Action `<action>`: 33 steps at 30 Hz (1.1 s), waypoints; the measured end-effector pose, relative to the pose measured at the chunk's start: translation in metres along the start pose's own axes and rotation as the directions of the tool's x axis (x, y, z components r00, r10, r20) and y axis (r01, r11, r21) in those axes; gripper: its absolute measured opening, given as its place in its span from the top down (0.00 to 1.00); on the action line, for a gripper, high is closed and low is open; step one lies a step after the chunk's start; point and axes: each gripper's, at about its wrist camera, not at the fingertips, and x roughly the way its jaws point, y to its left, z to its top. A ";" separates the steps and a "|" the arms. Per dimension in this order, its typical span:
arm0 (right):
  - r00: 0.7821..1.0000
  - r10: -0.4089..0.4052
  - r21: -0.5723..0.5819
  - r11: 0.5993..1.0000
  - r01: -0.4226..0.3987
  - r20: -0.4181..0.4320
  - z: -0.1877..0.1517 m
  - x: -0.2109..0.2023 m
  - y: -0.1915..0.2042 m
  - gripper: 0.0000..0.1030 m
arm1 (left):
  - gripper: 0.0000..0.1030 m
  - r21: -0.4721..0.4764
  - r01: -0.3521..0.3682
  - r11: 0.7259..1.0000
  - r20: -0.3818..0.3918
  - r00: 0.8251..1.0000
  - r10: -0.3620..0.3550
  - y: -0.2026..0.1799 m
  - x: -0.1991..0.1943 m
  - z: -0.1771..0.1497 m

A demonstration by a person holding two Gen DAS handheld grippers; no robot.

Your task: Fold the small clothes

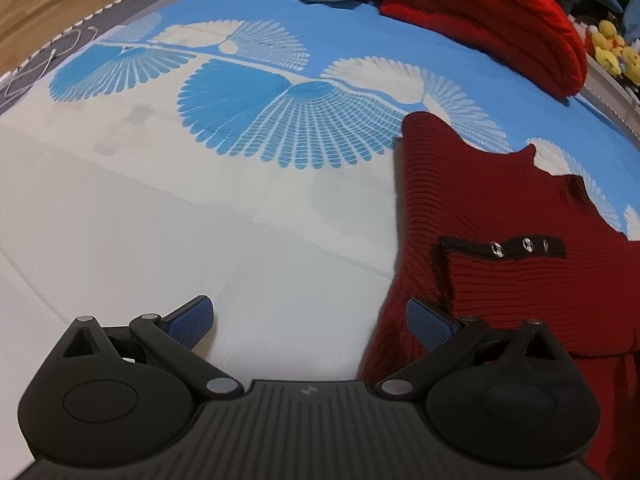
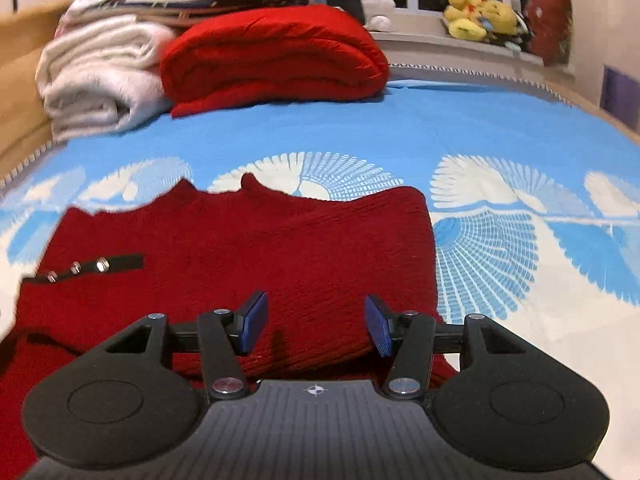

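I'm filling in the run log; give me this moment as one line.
stage: mid-fold | dark red knit garment: flat on bedspread | left tongs: open, empty | right tongs: open over garment

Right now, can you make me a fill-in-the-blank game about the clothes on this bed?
1. The dark red knitted garment lies on a blue and ____ bedspread.
2. Its black strap carries ____ metal snaps.
3. The right gripper has its jaws ____ above the garment.
4. Next to the bright red folded blanket sits a folded blanket coloured ____.

Missing words: white; three; open; white
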 end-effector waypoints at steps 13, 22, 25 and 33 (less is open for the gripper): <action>0.993 -0.105 -0.147 0.984 0.097 -0.046 -0.015 0.011 0.015 0.43 | 0.00 0.119 -0.006 0.993 -0.029 1.000 0.009 -0.025 0.012 -0.009; 0.993 -0.111 0.156 0.981 0.116 -0.042 -0.029 -0.100 -0.026 0.19 | 0.00 0.188 -0.005 0.982 0.005 1.000 0.004 -0.023 -0.004 -0.018; 0.993 -0.084 0.237 0.966 0.101 -0.081 -0.075 -0.135 -0.041 0.19 | 0.00 0.232 -0.005 0.973 0.015 1.000 0.002 -0.019 -0.013 -0.032; 0.979 -0.159 0.328 0.925 0.193 -0.128 -0.143 -0.186 -0.067 0.17 | 0.00 0.267 0.023 0.963 -0.002 1.000 -0.024 0.007 -0.053 -0.099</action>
